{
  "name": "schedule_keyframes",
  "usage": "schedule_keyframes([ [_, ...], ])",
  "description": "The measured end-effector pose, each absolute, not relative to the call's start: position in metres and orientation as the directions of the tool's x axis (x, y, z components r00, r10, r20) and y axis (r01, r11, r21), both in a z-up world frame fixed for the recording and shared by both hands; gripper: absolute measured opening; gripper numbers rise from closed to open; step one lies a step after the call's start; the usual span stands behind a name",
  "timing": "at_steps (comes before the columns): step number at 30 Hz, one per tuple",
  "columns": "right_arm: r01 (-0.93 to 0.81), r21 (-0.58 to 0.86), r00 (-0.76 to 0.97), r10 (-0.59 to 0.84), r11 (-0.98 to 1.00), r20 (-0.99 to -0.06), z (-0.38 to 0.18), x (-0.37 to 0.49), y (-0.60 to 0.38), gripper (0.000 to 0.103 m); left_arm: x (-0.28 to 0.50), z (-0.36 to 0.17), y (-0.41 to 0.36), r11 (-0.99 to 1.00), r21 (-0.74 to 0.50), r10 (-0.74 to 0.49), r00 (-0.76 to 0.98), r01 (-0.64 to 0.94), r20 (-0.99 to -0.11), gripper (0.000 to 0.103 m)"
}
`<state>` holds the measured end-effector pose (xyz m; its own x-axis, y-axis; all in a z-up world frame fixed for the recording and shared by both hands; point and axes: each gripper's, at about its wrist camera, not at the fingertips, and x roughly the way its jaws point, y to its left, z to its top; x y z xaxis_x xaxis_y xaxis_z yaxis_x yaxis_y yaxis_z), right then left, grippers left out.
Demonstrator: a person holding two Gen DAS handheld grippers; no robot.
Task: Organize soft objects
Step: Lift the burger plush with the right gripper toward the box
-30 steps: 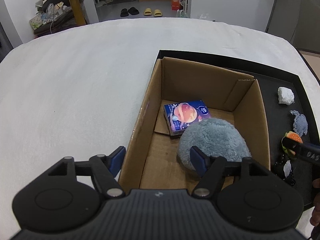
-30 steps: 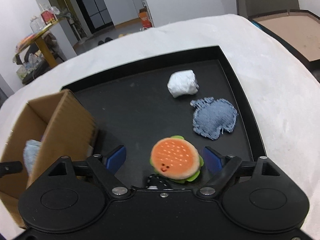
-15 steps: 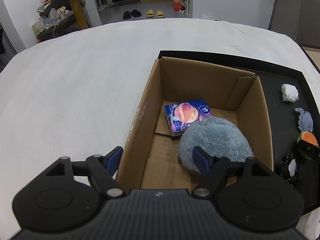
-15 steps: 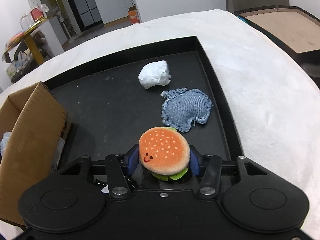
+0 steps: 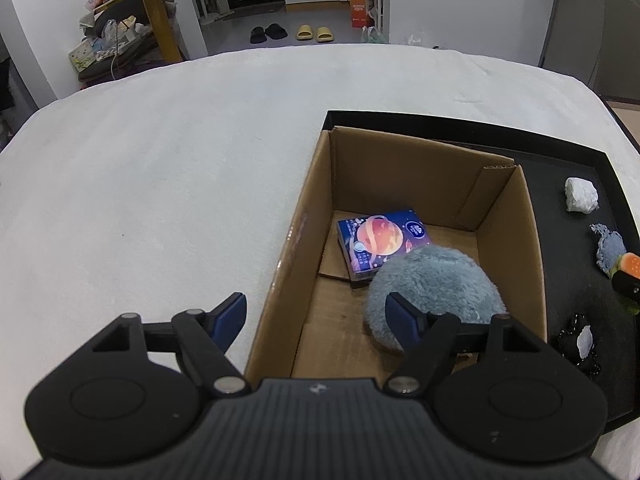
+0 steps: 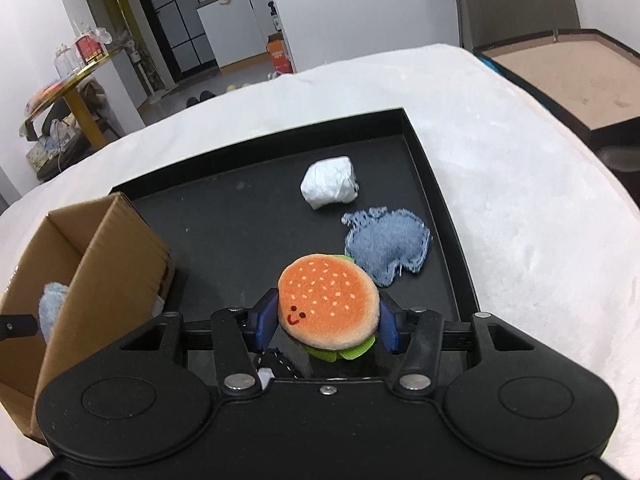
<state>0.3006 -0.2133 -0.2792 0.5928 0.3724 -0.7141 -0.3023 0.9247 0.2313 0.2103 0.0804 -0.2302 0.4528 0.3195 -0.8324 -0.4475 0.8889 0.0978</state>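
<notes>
Left wrist view: the left claw [image 5: 316,314] hangs released over the near end of an open cardboard box [image 5: 304,216], its 2 blue fingers [image 5: 230,314] spread wide, 1 outside the box's left wall and 1 above a fluffy grey-blue plush [image 5: 434,280] lying on the box floor. Touching the plush's far side lies a flat blue packet [image 5: 380,240] printed with an orange planet, its long axis running toward the box's far left corner. The box stands on a black tray [image 5: 560,148] set on the white worktop [image 5: 160,184]. At the frame's right edge the burger plush [image 5: 631,265] shows orange.

Right wrist view: the right claw [image 6: 328,322] is clenched on the burger plush [image 6: 328,304], pads pressing its left and right sides, above the black tray floor. The round toy is tilted, its sesame-dotted bun and small smiling face turned up toward the camera, green lettuce edge at the bottom. Beyond it on the tray lie a denim pouch [image 6: 386,246] and a white crumpled wad [image 6: 330,182], just beside each other.
</notes>
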Motion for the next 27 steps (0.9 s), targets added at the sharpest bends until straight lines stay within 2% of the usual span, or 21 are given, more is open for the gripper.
schedule_keyframes([
  [27, -0.419, 0.202, 0.644, 0.446, 0.885, -0.621, -0.219, 0.287, -0.164, 0.049, 0.195, -0.223, 0.108, 0.893, 0.028, 0.272, 0.488, -0.45, -0.83, 0.074],
])
